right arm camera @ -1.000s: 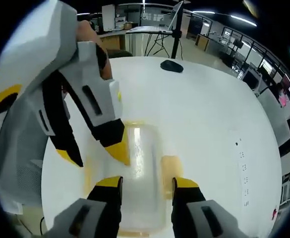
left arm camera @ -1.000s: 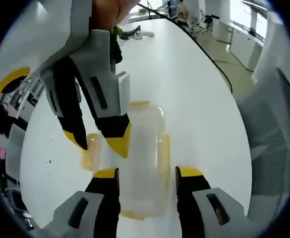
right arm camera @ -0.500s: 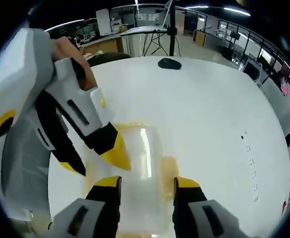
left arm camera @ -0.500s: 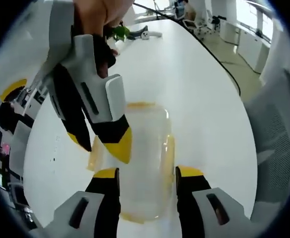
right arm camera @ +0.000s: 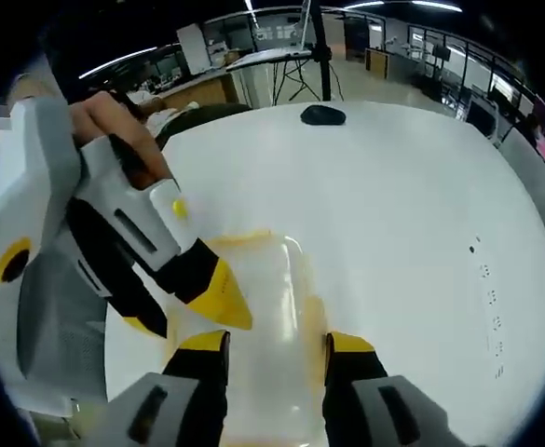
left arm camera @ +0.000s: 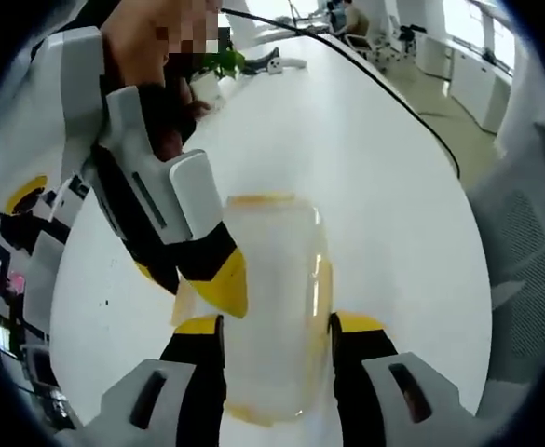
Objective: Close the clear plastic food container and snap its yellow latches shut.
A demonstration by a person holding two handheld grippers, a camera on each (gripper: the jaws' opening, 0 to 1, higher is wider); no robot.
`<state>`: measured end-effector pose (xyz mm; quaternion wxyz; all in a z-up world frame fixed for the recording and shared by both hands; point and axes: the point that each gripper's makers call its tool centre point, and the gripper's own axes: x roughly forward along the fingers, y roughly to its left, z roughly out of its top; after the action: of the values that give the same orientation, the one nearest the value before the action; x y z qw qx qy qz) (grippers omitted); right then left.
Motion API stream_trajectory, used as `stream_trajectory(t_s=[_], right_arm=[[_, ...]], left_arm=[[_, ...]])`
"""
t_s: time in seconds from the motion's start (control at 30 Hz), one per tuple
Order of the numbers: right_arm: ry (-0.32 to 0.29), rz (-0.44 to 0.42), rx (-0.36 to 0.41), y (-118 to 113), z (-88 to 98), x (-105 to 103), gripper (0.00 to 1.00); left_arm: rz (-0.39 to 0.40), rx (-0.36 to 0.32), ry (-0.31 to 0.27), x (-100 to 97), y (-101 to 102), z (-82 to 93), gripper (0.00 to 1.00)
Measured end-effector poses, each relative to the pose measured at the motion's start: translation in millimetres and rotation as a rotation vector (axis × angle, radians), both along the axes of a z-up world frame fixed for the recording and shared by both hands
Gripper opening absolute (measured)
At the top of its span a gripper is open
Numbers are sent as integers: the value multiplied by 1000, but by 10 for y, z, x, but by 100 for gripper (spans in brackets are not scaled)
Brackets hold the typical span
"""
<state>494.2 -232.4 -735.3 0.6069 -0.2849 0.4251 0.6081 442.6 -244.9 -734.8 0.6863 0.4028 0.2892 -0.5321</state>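
A clear plastic food container (left arm camera: 272, 279) with yellow latches (left arm camera: 322, 284) lies flat on the white table (left arm camera: 374, 177). My left gripper (left arm camera: 277, 326) hovers open over its near end, one jaw toward each long side. My right gripper (left arm camera: 186, 279) reaches in from the upper left, open, with one yellow fingertip (left arm camera: 223, 284) over the container's left rim. In the right gripper view the container (right arm camera: 272, 298) lies between the jaws of my right gripper (right arm camera: 277, 342). There my left gripper (right arm camera: 186, 312) comes in from the left, and a hand (right arm camera: 114, 121) grips it. Whether any jaw touches the lid is unclear.
A green item (left arm camera: 224, 61) and a white object (left arm camera: 274, 63) lie at the table's far end, and a black cable (left arm camera: 365, 74) runs along the edge. A grey mesh chair (left arm camera: 524, 251) stands alongside. A black mouse (right arm camera: 322, 115) and a stand (right arm camera: 313, 37) lie beyond.
Both views have shifted slightly. In each view the other gripper has tilted and dropped lower over the container's left side. The container has stayed in place, and the jaw gaps look unchanged.
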Motion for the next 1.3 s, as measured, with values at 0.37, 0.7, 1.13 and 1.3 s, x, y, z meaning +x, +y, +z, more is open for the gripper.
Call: stream_trajectory(t_s=[0.37,0.7,1.13,1.3], right_arm=[[32,17,-55,7,-25,-24,36],[82,40,-53,71,6,-12,28],[75,32,-35,-32,10,24,31],[71,32,-36,-40,3,23,32]], left_arm=[[46,-14,-25,24,-22,-28,40],[91,2,-28,49,-10,-40,36],[80,-39,-30,41,-15,-19,39],[69,-37,-35,32,-22,-19,39]])
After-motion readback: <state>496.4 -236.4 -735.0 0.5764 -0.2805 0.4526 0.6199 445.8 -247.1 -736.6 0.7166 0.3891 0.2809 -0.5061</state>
